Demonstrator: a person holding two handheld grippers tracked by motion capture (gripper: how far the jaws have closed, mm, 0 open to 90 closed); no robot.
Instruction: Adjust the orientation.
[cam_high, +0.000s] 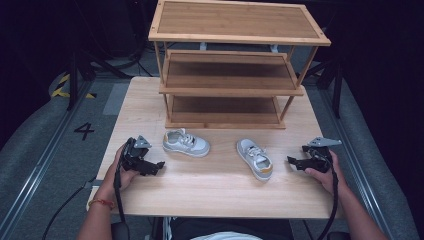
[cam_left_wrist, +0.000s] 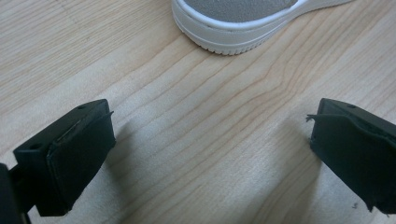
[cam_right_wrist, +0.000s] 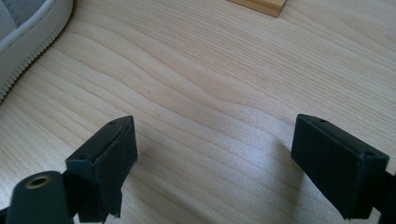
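Two small grey-and-white shoes lie on the wooden table (cam_high: 210, 185). The left shoe (cam_high: 186, 143) rests near the rack's front left foot; the right shoe (cam_high: 255, 158) has an orange heel patch and points toward the rack. My left gripper (cam_high: 159, 165) sits low at the table's left, open, its jaws wide apart over bare wood, with the left shoe's sole (cam_left_wrist: 243, 23) just beyond them. My right gripper (cam_high: 291, 161) is at the table's right, open too, nothing between its jaws, the right shoe's sole (cam_right_wrist: 28, 37) off to its upper left.
A three-tier bamboo shoe rack (cam_high: 230, 80) stands at the back of the table, shelves bare; one foot (cam_right_wrist: 259, 5) shows in the right gripper view. Cables trail from both grippers over the front edge. Grey floor with a painted 4 (cam_high: 84, 131) lies left.
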